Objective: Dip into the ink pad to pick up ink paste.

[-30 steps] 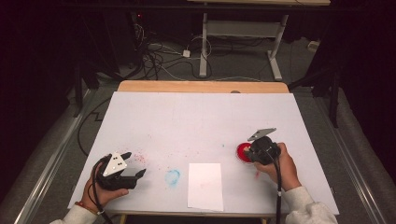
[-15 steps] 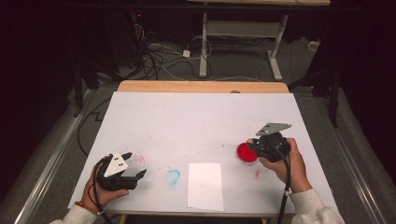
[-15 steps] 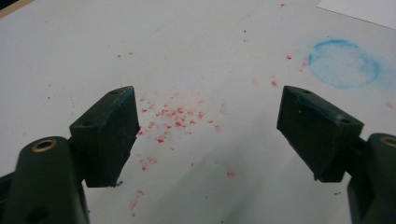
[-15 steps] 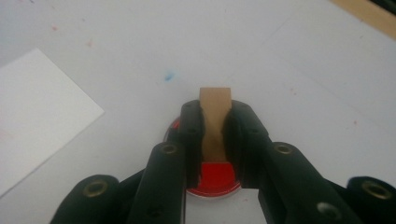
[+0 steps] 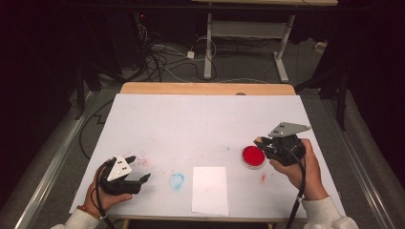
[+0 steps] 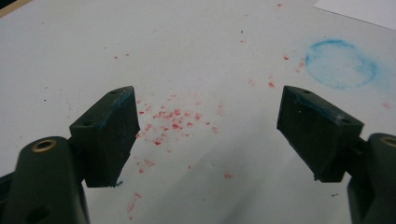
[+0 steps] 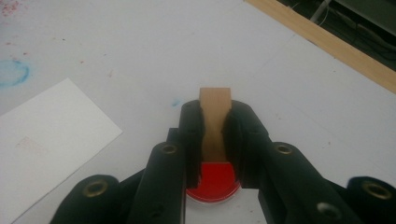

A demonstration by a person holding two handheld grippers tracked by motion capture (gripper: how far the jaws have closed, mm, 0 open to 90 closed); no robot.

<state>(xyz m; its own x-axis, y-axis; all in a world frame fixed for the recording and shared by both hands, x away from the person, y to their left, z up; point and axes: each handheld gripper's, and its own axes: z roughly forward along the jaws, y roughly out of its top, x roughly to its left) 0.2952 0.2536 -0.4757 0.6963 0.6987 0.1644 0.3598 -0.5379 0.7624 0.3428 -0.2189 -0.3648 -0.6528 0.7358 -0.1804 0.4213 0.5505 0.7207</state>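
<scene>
Up close, the right tool point(image 7: 214, 140) is clamped on a small wooden block point(image 7: 214, 122), its jaws pressed against both sides. Directly beneath it sits a round red dish point(image 7: 213, 183) on the white table point(image 7: 289, 79). From above, the right tool point(image 5: 265, 144) is held in a hand at the table's right side, just beside the red dish point(image 5: 252, 156). A white sheet of paper point(image 5: 209, 190) lies near the front edge, with a blue ring stain point(image 5: 176, 180) to its left. The left tool point(image 5: 138, 175) rests at the front left, jaws spread wide and holding nothing, over scattered red specks point(image 6: 175, 119).
</scene>
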